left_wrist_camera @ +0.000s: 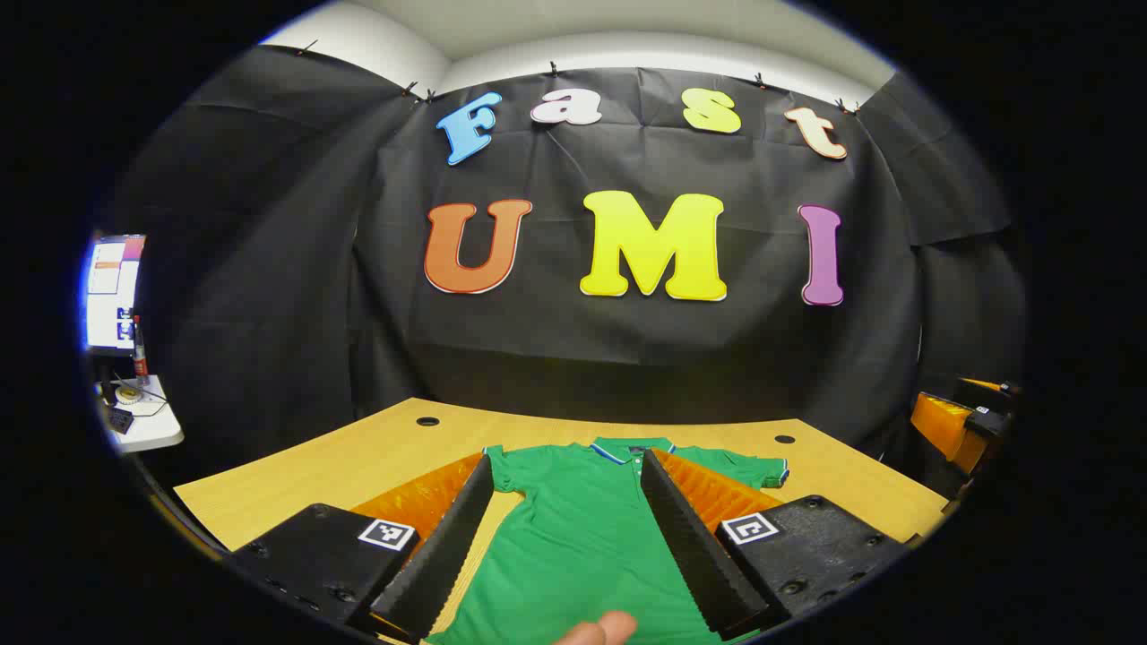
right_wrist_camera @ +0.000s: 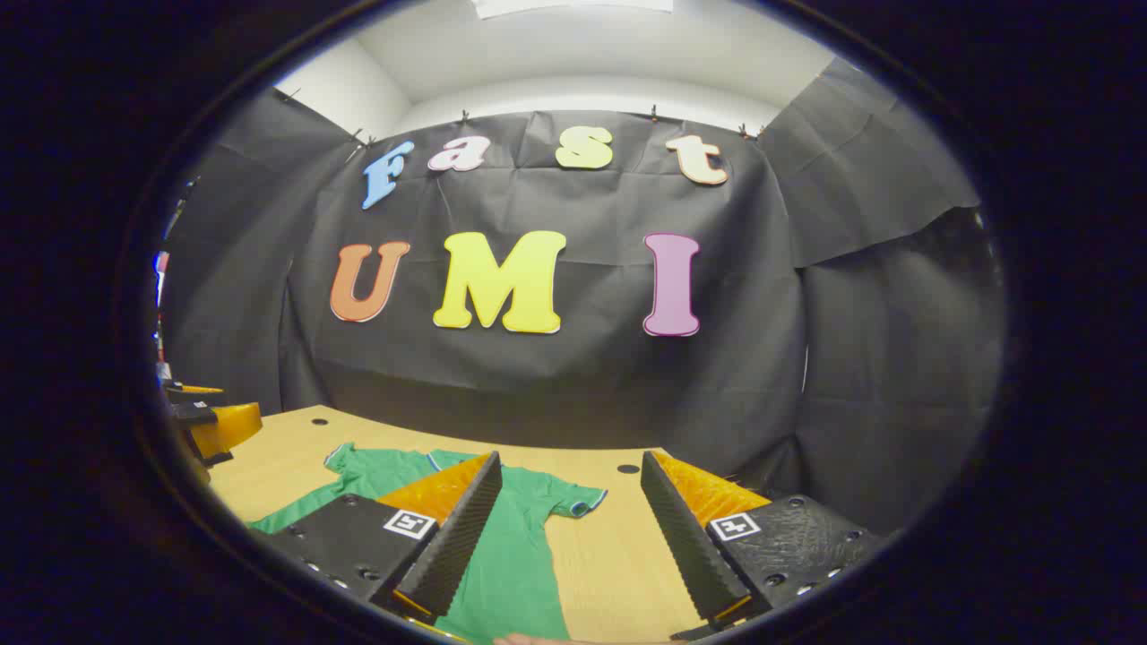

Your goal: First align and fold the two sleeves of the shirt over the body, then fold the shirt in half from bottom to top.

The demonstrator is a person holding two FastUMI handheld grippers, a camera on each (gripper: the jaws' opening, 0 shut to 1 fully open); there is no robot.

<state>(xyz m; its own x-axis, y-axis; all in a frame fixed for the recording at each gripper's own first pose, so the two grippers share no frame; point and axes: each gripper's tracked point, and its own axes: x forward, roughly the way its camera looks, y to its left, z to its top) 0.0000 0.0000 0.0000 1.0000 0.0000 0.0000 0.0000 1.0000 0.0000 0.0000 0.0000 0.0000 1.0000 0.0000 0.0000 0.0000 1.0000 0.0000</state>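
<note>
In the left gripper view, a fingertip [left_wrist_camera: 602, 630] pokes in at the very bottom edge, cut off, just below the gap between the fingers of the left gripper [left_wrist_camera: 564, 475]. Those fingers are spread wide, nothing between them, and they hang above the green shirt [left_wrist_camera: 582, 537]. The shirt lies flat on the wooden table [left_wrist_camera: 358, 457], directly ahead of the gripper and reaching under it; its lower part runs out of sight beneath the fingers. Past the fingertips are its collar [left_wrist_camera: 632, 445], with a thin pale and blue trim line, and both short sleeves, spread outward with trimmed cuffs. The one on the right [left_wrist_camera: 757, 466] is partly hidden behind the finger.

In the right gripper view, the right gripper [right_wrist_camera: 571, 470] is likewise spread apart and empty. The shirt [right_wrist_camera: 502, 555] sits ahead and to its left, one sleeve [right_wrist_camera: 573, 499] showing in the gap between the fingers, the rest covered by the left-hand finger. Bare table [right_wrist_camera: 609, 555] lies under the right half of the gap. Farther off to the left, at the table's edge, the other gripper [right_wrist_camera: 211, 421] is partly visible, too cropped to tell how its fingers stand. Beyond everything, black cloth [right_wrist_camera: 538, 385] closes the booth.
</note>
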